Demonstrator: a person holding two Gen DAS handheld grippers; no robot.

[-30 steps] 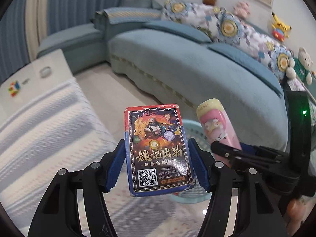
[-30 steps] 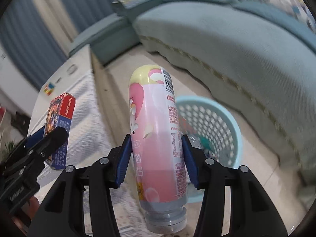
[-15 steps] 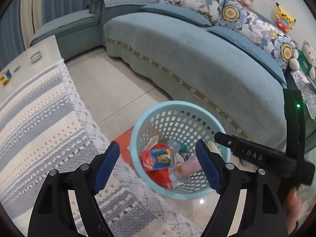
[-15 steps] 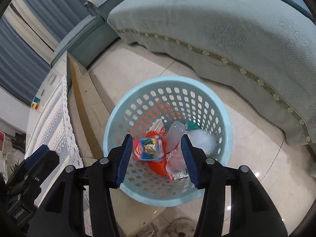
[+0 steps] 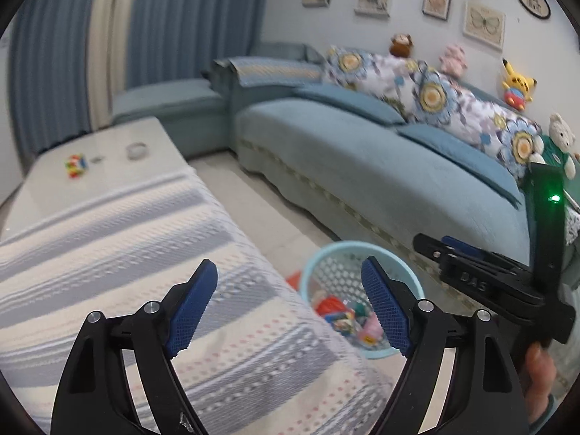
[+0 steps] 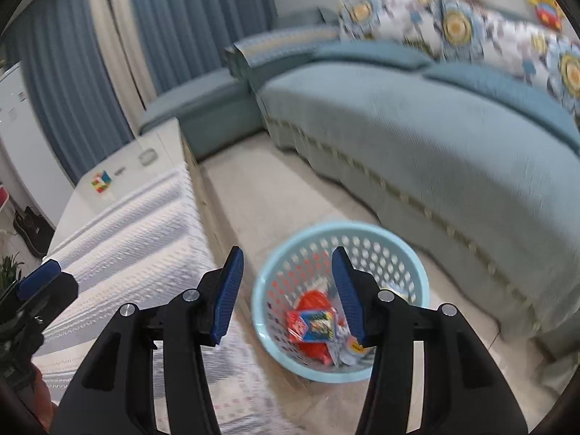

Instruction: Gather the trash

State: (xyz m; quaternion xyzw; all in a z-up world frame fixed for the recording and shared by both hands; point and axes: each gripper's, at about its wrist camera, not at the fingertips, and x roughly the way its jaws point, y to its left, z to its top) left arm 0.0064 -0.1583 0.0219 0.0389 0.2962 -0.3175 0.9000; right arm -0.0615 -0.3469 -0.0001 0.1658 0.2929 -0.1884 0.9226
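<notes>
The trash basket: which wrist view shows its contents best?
The right wrist view. It looks down into the light blue basket, showing the red wrapper and card box inside. The left wrist view shows the basket lower and partly behind the tablecloth, its contents small.

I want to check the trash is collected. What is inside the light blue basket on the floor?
Inside the basket lie a red wrapper, a small colourful box and some pale packaging. Whatever is underneath them is covered, and the right tongs' finger hides part.
</notes>
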